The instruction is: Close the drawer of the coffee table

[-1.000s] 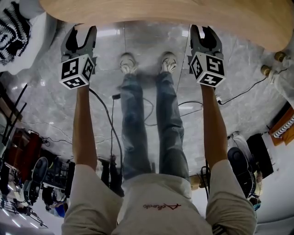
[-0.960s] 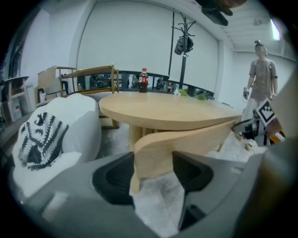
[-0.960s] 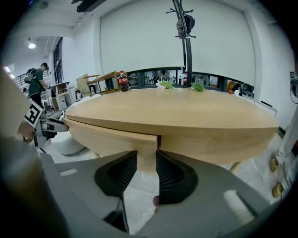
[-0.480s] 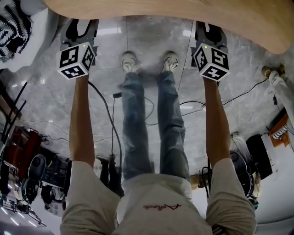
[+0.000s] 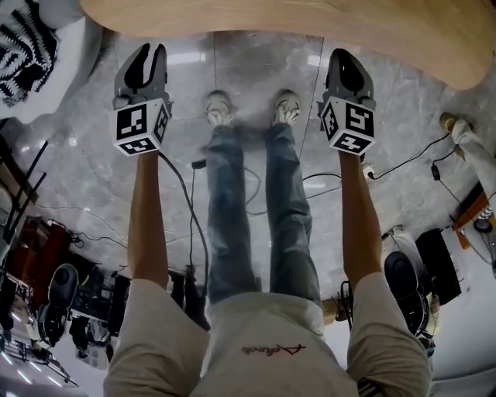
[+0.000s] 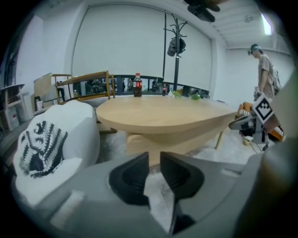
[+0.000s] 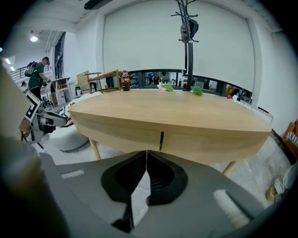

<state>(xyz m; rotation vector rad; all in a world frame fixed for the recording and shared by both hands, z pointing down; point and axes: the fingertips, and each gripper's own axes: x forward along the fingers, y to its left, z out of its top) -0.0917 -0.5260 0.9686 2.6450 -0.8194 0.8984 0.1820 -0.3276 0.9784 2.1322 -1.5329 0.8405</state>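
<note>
The oval wooden coffee table (image 5: 310, 17) runs along the top of the head view. Its front edge (image 7: 186, 135) shows a short dark vertical seam (image 7: 161, 141); the edge looks flush on both sides of it. My left gripper (image 5: 149, 51) hangs just short of the table's edge at the left. Its jaws have just been closing, and a narrow gap with nothing in it stays between the tips (image 6: 154, 155). My right gripper (image 5: 346, 56) is level with it at the right. Its jaws have just been closing too and now meet, shut on nothing (image 7: 146, 152).
A white seat with a black-patterned cushion (image 6: 44, 144) stands left of the table. A cola bottle (image 6: 138, 85) and small items sit on the far side of the tabletop. Cables (image 5: 188, 203) cross the marble floor by the person's feet (image 5: 219, 107). Another person (image 6: 266, 69) stands far right.
Both grippers have drawn back from under the table's edge toward the person. Their jaws, wide apart before, have come together; the right pair now touch.
</note>
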